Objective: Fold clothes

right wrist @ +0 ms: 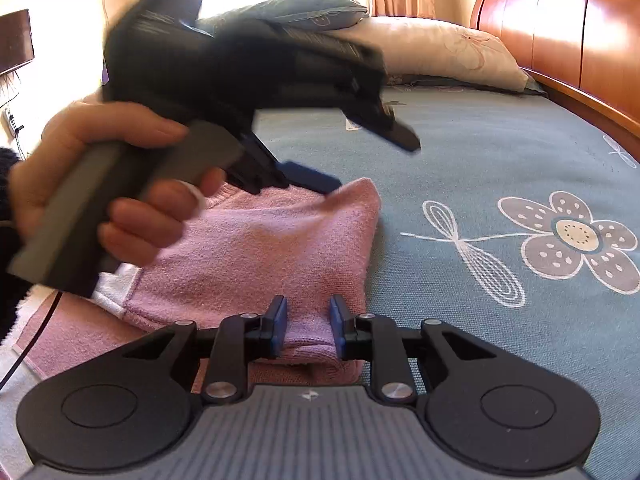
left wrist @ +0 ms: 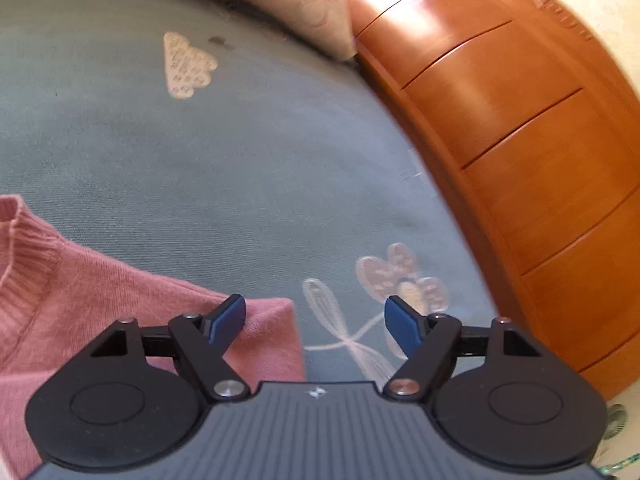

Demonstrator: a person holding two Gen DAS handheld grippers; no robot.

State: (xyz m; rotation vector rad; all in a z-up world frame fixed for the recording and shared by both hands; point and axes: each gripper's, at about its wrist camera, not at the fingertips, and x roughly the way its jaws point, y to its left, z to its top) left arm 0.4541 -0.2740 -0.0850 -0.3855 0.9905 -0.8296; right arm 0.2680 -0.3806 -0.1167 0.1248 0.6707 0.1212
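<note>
Pink knitted sweater (right wrist: 260, 248) lies folded on the grey-blue flower-printed bed cover (right wrist: 480, 152); only the right wrist view shows the person's hand (right wrist: 100, 184) gripping the handle of the left tool (right wrist: 360, 164), plus the cream pillow (right wrist: 448, 52). The left wrist view alone shows the sweater's ribbed collar (left wrist: 24, 256). Left tool stands wide apart, empty, one pad over the sweater's corner. Right tool (right wrist: 308, 326) is narrowly parted, straddling a folded edge; whether its pads press the knit I cannot tell

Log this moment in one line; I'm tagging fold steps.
left claw: open, empty, over pink sweater corner | right claw: part open, straddling sweater's folded edge, pads clear | blue bedspread underneath
</note>
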